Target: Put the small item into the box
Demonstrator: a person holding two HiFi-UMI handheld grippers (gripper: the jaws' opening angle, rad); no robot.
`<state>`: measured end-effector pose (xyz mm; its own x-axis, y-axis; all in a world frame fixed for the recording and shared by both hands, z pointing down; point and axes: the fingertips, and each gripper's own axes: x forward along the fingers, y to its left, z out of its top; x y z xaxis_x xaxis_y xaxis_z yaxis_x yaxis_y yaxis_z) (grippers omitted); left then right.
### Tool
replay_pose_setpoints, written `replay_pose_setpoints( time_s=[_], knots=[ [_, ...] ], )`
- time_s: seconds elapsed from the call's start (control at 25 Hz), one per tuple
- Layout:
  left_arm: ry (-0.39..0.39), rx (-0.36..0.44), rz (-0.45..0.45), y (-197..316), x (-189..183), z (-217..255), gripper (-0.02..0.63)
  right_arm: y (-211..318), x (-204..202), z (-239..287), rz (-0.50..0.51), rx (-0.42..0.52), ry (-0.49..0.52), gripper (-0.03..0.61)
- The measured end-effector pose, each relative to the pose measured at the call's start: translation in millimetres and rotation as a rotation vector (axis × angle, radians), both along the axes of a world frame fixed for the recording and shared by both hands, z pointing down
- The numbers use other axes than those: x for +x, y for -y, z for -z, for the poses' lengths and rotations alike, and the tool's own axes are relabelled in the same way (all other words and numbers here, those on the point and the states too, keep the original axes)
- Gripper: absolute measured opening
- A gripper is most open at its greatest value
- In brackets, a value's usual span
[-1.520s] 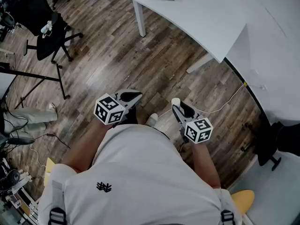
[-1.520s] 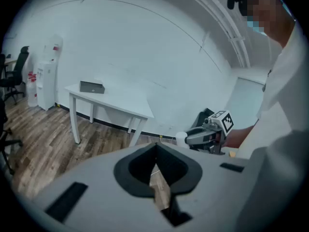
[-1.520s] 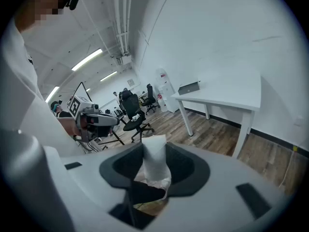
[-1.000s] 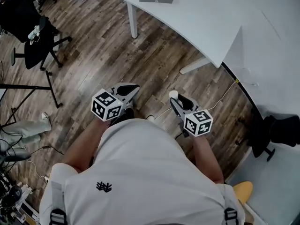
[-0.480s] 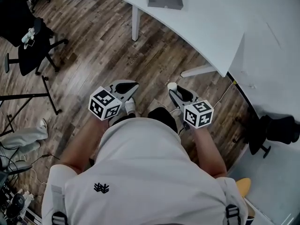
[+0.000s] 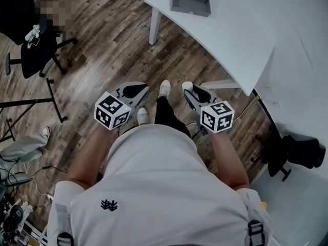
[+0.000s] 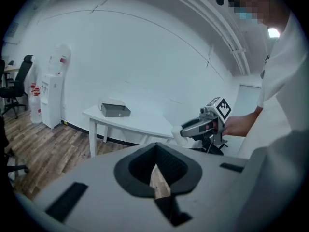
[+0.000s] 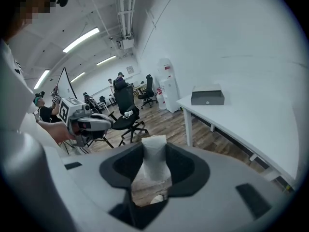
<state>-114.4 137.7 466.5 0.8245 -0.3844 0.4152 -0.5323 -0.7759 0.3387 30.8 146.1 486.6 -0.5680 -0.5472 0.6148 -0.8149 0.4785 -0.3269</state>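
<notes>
Two claws hang in front of you above the wooden floor [image 6: 113, 45], level with each other. Your right claw [image 6: 192, 92] is clamped on the small white item [image 8: 154, 158], which stands upright between the pads and pokes out past the tips. Your left claw [image 6: 136, 90] has its jaws drawn together with nothing in them. The grey box [image 6: 189, 5] sits on the white counter [image 6: 246, 35] near its corner, well apart from both claws. A black office chair [image 6: 36, 50] stands off to your left
</notes>
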Motion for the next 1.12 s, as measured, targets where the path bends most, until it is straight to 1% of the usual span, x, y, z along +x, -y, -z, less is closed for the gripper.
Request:
replay_pose_setpoints(
  time_s=[0.08,0.2,0.36,0.52,0.72,0.88,1.12],
  knots=[
    [0.020,0.007,0.003,13,5,0,0.006,20,2,-1,0.014,0.003,0.009,0.153],
    [0.046,0.016,0.013,41,22,2,0.006,55,13,-3,0.034,0.002,0.030,0.153],
    [0.047,0.009,0.034,85,45,5,0.006,107,29,-1,0.065,0.008,0.044,0.153],
    [0.045,0.000,0.064,132,71,11,0.006,155,49,-2,0.097,0.015,0.034,0.153],
    [0.033,0.002,0.095,172,99,14,0.006,204,64,-7,0.126,0.008,0.036,0.153],
    [0.028,0.005,0.115,196,106,13,0.006,243,63,-8,0.117,0.002,0.055,0.153],
    [0.035,0.009,0.075,222,104,9,0.006,307,61,-7,0.055,0.000,0.068,0.153]
  ],
)
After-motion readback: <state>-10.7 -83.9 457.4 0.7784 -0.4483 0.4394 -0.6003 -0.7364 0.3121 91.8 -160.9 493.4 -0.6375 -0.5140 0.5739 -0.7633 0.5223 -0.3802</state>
